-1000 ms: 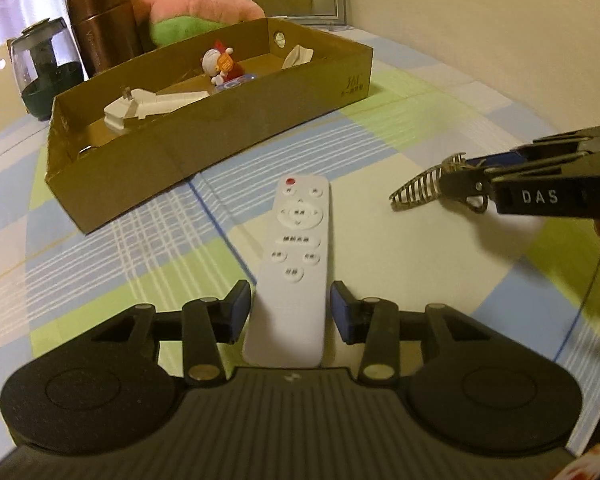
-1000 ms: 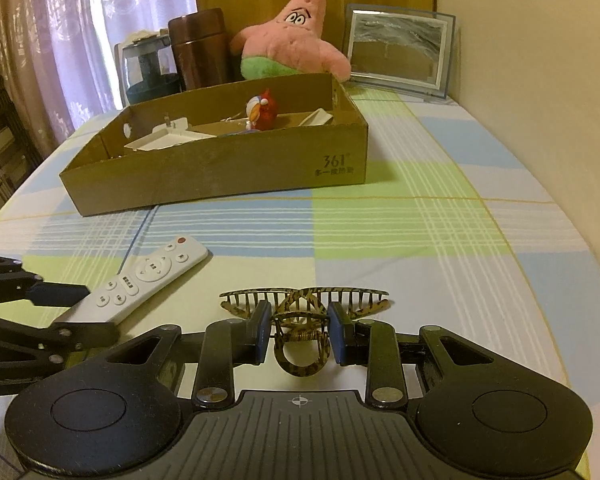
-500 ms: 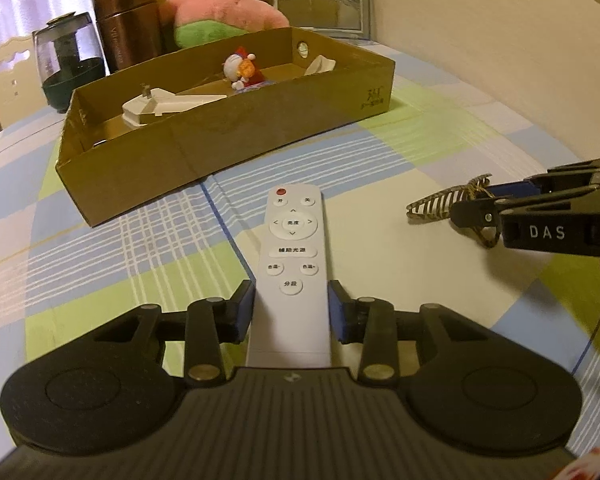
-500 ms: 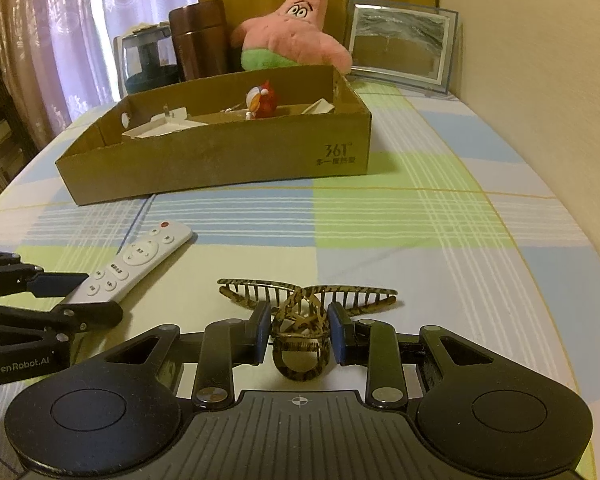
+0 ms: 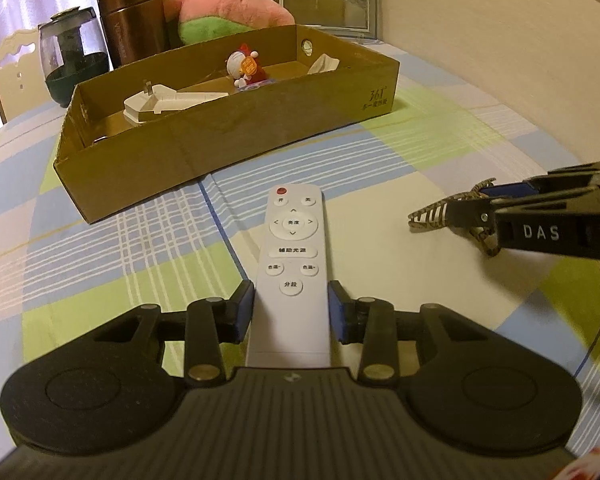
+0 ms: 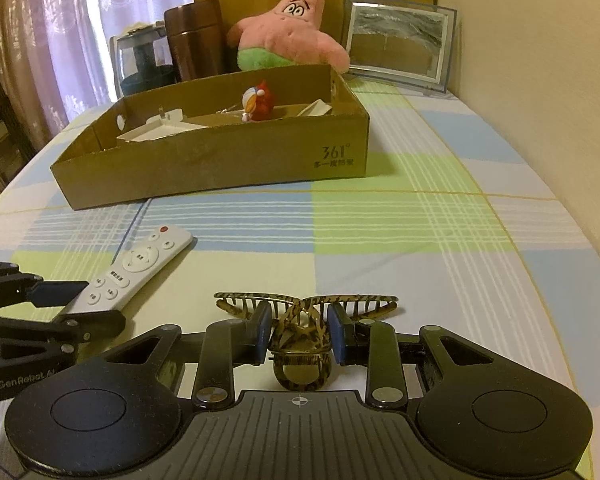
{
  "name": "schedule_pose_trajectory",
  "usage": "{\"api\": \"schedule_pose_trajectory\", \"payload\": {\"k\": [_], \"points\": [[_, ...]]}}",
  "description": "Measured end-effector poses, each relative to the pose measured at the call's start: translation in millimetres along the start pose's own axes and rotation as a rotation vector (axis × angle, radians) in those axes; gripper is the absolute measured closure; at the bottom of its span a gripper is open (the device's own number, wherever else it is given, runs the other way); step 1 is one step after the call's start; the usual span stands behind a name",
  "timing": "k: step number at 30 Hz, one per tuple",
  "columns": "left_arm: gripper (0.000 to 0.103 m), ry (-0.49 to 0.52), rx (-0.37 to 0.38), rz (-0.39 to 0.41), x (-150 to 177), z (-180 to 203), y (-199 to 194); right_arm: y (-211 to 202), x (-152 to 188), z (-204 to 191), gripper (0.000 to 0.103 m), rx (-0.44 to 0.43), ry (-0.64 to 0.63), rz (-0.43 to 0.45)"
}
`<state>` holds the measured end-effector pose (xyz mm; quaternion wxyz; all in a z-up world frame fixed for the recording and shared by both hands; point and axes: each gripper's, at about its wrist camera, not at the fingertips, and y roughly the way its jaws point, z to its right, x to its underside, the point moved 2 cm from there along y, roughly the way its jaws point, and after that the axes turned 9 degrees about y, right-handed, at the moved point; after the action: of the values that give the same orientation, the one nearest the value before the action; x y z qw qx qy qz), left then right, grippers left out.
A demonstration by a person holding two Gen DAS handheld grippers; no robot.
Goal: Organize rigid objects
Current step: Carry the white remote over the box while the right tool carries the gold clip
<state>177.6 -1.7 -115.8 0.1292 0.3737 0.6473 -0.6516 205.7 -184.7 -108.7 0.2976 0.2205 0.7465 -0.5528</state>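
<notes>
My left gripper (image 5: 291, 312) is shut on the near end of a white remote control (image 5: 292, 256), which points toward the cardboard box (image 5: 260, 128). The remote also shows in the right wrist view (image 6: 136, 270). My right gripper (image 6: 299, 330) is shut on a tortoiseshell hair claw clip (image 6: 300, 334), held just above the checked tablecloth. The clip shows in the left wrist view (image 5: 436, 212) at the right. The box (image 6: 220, 160) holds a small figurine (image 6: 258, 100) and white plastic pieces (image 5: 164, 100).
Behind the box stand a pink starfish plush (image 6: 288, 32), a brown flask (image 6: 196, 40), a dark glass jar (image 6: 140, 60) and a framed picture (image 6: 396, 44). A wall runs along the right side of the table (image 6: 420, 220).
Both grippers have risen and tipped up a little with the remote and the clip held; the box now sits a bit closer in both views.
</notes>
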Motion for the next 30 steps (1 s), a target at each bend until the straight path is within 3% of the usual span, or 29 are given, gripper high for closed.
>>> {"api": "schedule_pose_trajectory", "payload": {"k": [30], "points": [[0.07, -0.099, -0.059, 0.034, -1, -10, -30, -19, -8, -1, 0.076, -0.039, 0.003, 0.062]]}}
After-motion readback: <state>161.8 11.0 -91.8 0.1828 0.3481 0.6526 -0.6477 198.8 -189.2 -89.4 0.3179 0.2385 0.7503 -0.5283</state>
